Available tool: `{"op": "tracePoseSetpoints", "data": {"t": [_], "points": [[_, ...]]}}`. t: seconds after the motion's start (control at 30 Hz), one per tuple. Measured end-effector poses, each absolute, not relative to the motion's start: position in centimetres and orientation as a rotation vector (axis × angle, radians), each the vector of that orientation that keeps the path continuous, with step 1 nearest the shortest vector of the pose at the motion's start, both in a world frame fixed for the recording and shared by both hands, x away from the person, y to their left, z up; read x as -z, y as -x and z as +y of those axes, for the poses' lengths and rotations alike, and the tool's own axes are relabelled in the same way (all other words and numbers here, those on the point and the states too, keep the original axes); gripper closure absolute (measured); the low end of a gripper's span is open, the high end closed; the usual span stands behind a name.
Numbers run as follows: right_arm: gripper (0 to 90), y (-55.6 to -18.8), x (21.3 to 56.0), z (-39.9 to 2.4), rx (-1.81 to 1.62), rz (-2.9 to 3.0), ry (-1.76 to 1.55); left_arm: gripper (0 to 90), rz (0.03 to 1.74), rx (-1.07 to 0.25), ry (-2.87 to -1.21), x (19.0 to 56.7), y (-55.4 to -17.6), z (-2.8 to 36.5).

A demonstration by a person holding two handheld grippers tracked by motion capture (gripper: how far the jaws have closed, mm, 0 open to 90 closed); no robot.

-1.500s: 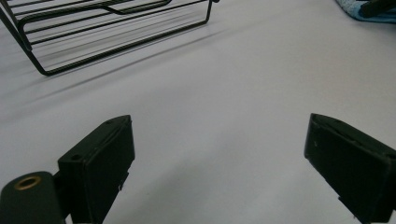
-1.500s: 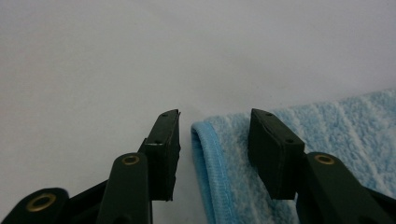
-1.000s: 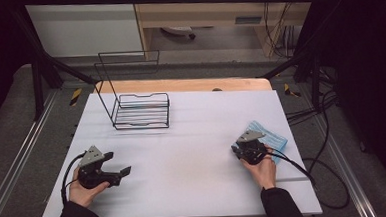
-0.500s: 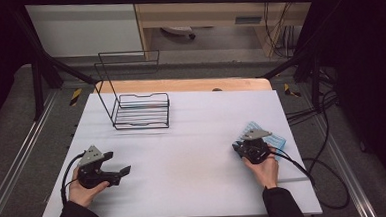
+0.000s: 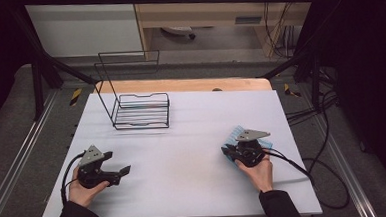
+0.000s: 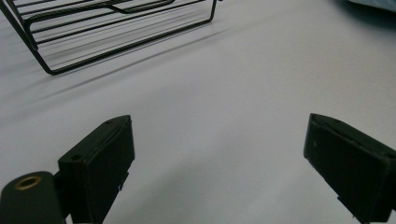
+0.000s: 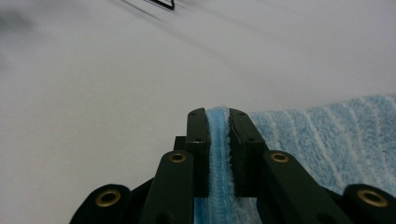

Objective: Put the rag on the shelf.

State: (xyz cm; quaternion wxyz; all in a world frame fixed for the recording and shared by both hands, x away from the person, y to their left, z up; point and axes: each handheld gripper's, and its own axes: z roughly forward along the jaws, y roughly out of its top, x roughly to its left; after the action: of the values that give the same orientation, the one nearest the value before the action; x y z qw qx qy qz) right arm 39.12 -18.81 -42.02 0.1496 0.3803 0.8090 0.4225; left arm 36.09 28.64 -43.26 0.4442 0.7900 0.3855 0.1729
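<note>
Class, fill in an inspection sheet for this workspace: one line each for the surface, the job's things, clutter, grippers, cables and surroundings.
Surface: white table, flat; a wooden strip along its far edge.
Job's things: blue cloth, ribbed and fluffy, at the table's right side, one edge pinched.
Clutter: black wire rack at far left, nothing in it.
Grippers: right gripper shut on the cloth's edge, its jaws having just been closing; left gripper open, nothing between its jaws.
Cables: one black cable trails from each gripper; more lie on the floor at right.
Surroundings: black frame bars, grey floor, wooden furniture beyond the table.
</note>
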Motion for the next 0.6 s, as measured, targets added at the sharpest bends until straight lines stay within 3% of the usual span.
{"op": "tracePoseSetpoints", "data": {"t": [0.6], "points": [[80.0, -37.9, 41.2, -12.9, -1.308, 2.44, -1.011, 7.7, 0.961, -0.434, -1.957, 43.2, -36.0, 28.6]]}}
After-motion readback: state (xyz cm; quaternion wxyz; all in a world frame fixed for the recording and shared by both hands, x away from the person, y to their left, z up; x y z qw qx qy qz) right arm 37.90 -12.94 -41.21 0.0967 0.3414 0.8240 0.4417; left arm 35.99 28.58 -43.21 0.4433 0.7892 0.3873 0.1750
